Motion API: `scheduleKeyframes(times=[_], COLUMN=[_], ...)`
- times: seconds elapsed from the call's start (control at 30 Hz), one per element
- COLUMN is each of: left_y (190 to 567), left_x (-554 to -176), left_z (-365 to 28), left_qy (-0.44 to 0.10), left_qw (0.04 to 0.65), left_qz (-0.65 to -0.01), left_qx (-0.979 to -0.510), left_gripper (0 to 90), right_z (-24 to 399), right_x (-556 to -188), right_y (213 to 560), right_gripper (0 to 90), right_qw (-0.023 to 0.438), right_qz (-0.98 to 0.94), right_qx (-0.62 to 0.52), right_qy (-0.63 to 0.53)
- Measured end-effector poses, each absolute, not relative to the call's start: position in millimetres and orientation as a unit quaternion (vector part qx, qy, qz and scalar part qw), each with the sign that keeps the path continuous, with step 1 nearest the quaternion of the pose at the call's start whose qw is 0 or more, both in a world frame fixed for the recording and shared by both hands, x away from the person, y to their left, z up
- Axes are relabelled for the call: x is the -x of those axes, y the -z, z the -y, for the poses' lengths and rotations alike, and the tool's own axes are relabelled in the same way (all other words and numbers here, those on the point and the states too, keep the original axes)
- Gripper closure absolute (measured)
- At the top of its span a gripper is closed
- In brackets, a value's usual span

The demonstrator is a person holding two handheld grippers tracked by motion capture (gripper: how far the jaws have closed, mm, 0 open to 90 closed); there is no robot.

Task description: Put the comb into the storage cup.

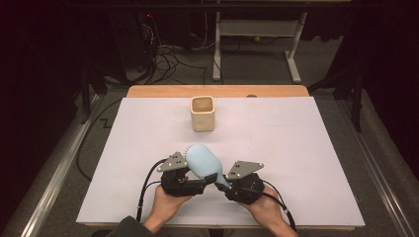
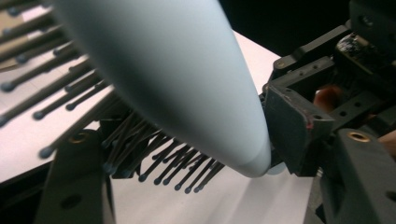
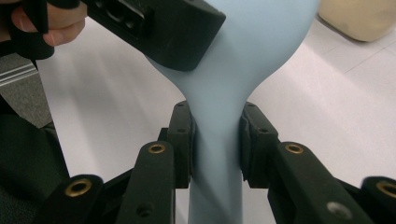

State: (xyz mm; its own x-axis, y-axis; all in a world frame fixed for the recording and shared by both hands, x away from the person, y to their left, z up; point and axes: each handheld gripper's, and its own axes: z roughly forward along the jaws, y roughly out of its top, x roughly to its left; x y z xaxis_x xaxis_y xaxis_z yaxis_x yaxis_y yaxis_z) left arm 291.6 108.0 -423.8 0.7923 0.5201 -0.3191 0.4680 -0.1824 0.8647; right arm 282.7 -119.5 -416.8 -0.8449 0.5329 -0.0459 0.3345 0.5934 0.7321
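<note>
Right jaws: the right gripper (image 3: 217,140) pinches the narrow handle of a pale blue hairbrush (image 1: 203,164), one pad on each side, so the brush is carried by its handle with the head out in front.
Left jaws: the left gripper (image 1: 195,185) comes in from the other side at the brush head; its jaws stand partly spread with the head's lower end and its bristles between them, and whether the pads press yet cannot be told.
Bristles: dark, ball-tipped bristles (image 2: 182,170) point down and away from the smooth blue back, which faces up.
Likely reason: the pairing looks like a handover or a two-handed steadying, one gripper on each end.
Brush position: held just above the white worktop (image 1: 296,158), at its near edge, between the person's two hands.
Cup: a beige square cup (image 1: 202,113) stands upright farther back, well apart, open top up, a likely place for the brush.
</note>
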Motion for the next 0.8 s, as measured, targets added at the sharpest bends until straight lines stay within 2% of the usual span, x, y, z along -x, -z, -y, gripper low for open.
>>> scheduleKeyframes(times=[0.33,0.8], left_y=[413.8,398.9], left_x=[-290.1,-283.9], left_z=[-111.3,-110.6], left_qy=[0.006,-0.004], left_qw=[0.564,0.564], left_qz=[-0.311,-0.291], left_qx=[-0.765,-0.773], left_gripper=[47.6,52.0], right_z=[117.8,120.0], right_x=[-281.1,-278.6], right_y=[417.5,411.8], right_gripper=[70.2,69.3], right_qw=[0.135,0.131], right_qz=[-0.885,-0.876], right_qx=[-0.236,-0.227], right_qy=[-0.379,-0.406])
